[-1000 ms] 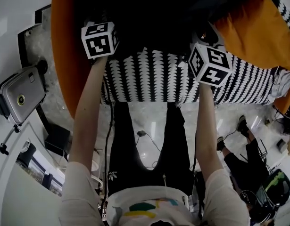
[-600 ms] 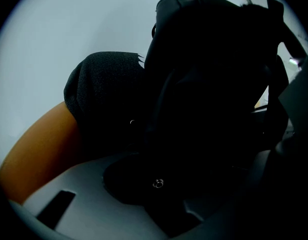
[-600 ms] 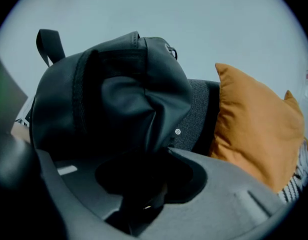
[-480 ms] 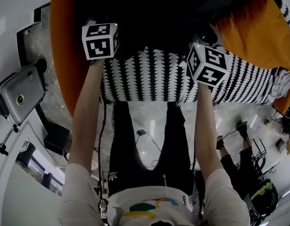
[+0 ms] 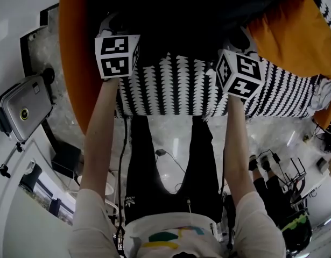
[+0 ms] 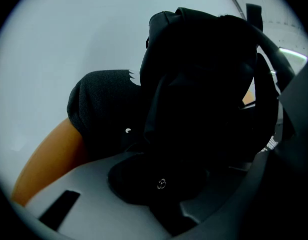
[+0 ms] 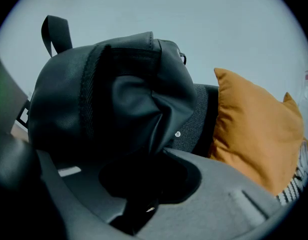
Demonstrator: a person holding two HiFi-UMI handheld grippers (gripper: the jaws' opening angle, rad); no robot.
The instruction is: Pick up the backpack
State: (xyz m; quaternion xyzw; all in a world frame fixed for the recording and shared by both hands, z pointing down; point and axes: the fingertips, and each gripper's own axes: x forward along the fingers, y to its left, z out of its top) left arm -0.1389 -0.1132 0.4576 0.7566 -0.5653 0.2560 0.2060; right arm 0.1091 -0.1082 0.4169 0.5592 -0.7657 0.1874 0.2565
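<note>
The black backpack (image 5: 176, 15) lies at the top of the head view between orange cushions. My left gripper (image 6: 164, 184) has just been closing, and a fold of the backpack (image 6: 204, 84) runs down into its jaws. My right gripper (image 7: 143, 184) has also been closing, and bunched leather-like fabric of the backpack (image 7: 118, 94) is pinched between its jaws. In the head view only the marker cubes show, the left cube (image 5: 117, 55) and the right cube (image 5: 239, 74); the fingertips are lost in the dark of the bag.
An orange cushion (image 7: 254, 129) sits right beside the bag, another (image 5: 294, 31) at upper right. A black-and-white patterned cover (image 5: 176, 85) hangs below the bag. A silver case (image 5: 25, 106) stands on the floor at left. Another person (image 5: 283, 198) is at lower right.
The left marker cube has rolled and shifted slightly up and right. The right cube has barely moved. The person at lower right has shifted.
</note>
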